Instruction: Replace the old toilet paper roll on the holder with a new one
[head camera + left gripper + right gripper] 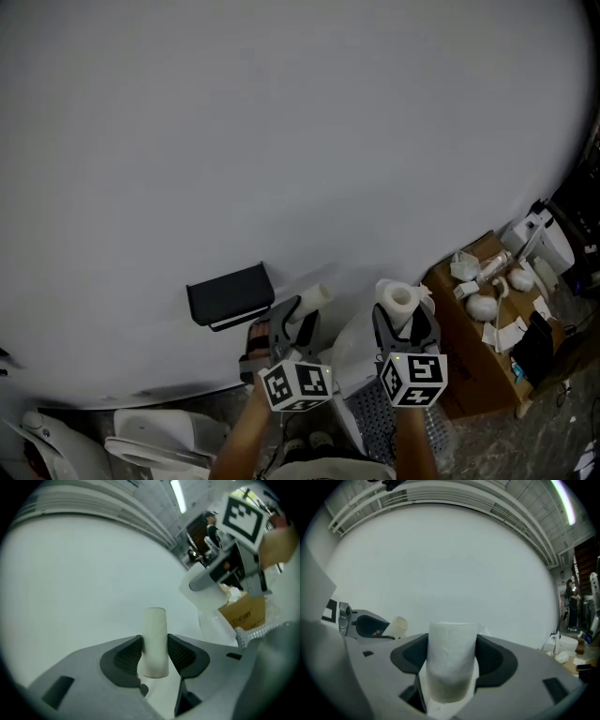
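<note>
My left gripper is shut on an empty pale cardboard tube, which stands up between its pads just right of the black wall holder. The same tube fills the middle of the left gripper view, against the white wall. My right gripper is shut on a full white toilet paper roll, held upright. In the right gripper view the roll sits between the dark pads, with the left gripper's tube off to the left. The holder's bar carries no roll.
An open cardboard box with white odds and ends stands on the floor at the right. A metal mesh basket is below my hands, and white fixtures are at the lower left. The white wall fills the rest.
</note>
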The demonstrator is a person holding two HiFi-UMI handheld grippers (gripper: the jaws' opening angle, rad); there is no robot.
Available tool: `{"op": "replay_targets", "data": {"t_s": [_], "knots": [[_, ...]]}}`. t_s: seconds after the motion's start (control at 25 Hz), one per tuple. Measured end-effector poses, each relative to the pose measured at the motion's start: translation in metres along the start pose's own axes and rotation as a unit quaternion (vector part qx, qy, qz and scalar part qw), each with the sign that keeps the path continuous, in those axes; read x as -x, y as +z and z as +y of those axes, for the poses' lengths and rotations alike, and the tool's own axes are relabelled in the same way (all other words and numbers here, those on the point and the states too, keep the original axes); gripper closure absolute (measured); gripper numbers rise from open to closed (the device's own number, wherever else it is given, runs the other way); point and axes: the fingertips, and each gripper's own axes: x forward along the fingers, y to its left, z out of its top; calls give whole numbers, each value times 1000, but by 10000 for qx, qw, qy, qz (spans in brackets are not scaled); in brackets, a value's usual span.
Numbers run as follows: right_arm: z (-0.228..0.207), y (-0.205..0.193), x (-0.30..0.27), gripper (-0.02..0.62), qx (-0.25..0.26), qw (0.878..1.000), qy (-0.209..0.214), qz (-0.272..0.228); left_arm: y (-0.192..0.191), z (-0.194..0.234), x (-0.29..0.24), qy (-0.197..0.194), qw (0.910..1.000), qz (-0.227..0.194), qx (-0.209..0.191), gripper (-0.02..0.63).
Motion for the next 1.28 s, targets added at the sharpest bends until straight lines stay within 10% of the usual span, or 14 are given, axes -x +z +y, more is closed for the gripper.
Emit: {"op": "replay_targets", "data": {"t_s": [0.28, 0.68, 0.92, 1.28], "knots": [[46, -6, -21, 302, 227, 9983, 541, 48, -10, 62, 57, 248, 9735, -530, 2211, 428], [97, -16, -48, 302, 279, 9940, 1049, 163, -87, 150, 156, 1560, 9120, -701, 3727, 428], [122, -18, -59, 302, 260, 9924, 1191, 188, -132, 177, 198, 2213, 8798, -665, 4155, 428], [144, -22, -65, 302, 263, 9901, 1355, 243, -164, 197, 227, 2666, 8643, -695, 4207, 428]]}}
